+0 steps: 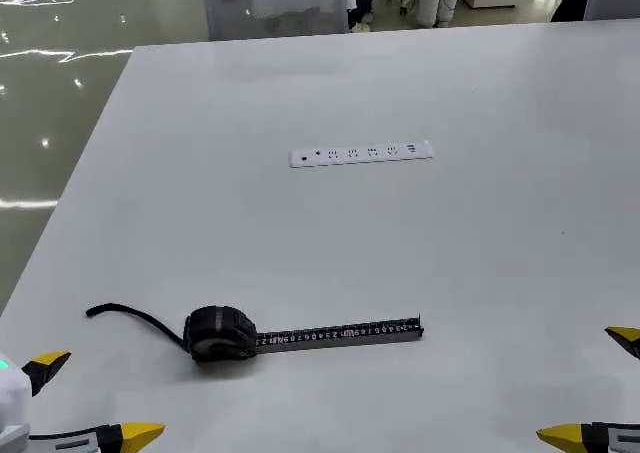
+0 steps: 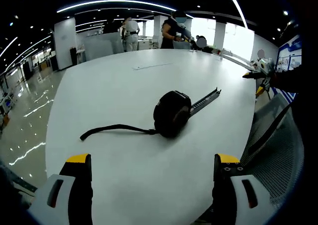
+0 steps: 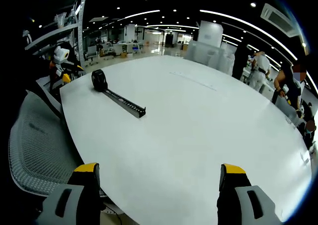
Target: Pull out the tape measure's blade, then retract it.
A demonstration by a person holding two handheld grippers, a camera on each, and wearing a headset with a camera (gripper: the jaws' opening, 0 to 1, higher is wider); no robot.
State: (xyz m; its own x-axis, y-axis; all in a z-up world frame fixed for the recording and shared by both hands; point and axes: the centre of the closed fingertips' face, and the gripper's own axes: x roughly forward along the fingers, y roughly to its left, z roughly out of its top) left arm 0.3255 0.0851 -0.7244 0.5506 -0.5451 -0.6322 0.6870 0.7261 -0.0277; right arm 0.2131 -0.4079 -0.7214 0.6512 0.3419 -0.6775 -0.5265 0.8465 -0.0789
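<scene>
Left tool (image 2: 153,160): jaws wide apart, nothing between them. It hovers at the near-left corner of the surface (image 1: 300,243), close to the near edge.

Right tool (image 3: 159,168): jaws wide apart, nothing between them. It sits at the near-right, over the near edge, well apart from the left tool.

Tape measure (image 1: 220,333): the black case lies on the surface just beyond the left tool, apart from both tools. The blade (image 1: 340,334) is extended to the right, flat on the surface and roughly parallel to the near edge. Its end lies about midway between the two tools. A black strap (image 1: 130,316) trails left from the case toward the left edge.

Open room: bare surface separates the blade's end from the right tool. A broad bare stretch lies between the tape measure and a white power strip (image 1: 362,153) farther back, near mid-surface. Beyond the strip the surface runs bare to the far edge.

Edges: the left edge runs diagonally away, with glossy floor (image 1: 50,123) beside it. A mesh chair (image 3: 35,150) stands against the near edge. People (image 2: 130,34) stand past the far edge.
</scene>
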